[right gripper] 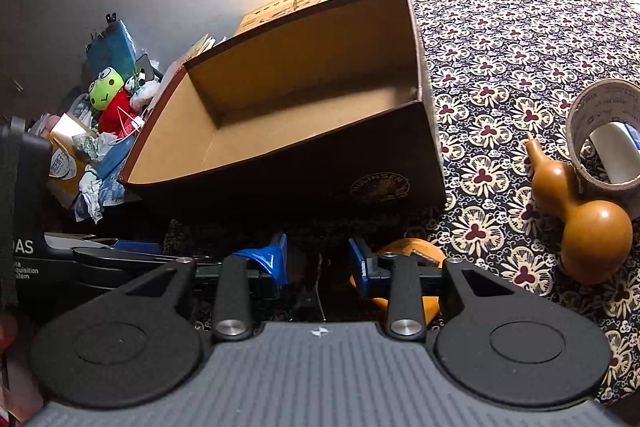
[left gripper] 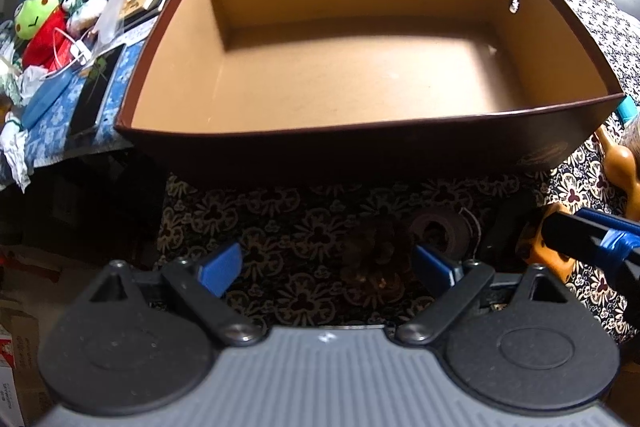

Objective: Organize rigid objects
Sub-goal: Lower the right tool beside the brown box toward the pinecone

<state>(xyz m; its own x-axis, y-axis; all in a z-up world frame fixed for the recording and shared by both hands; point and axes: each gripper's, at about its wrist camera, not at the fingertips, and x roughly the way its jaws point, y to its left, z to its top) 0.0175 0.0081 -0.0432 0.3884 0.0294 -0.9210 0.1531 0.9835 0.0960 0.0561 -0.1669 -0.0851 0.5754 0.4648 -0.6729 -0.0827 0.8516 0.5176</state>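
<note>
Left wrist view looks forward, close, squarely into the box [left gripper: 360, 75]. Right wrist view sits further right and back, facing the box [right gripper: 288, 131] obliquely. Both share box and patterned cloth [left gripper: 304, 227].

Tape roll [right gripper: 608, 143]: we see it cut off by the right edge.
Dark object [left gripper: 374, 259] between the left gripper's fingers: too shadowed for us to identify.
Orange object [right gripper: 404, 259]: partly hidden behind the right gripper's finger.
</note>
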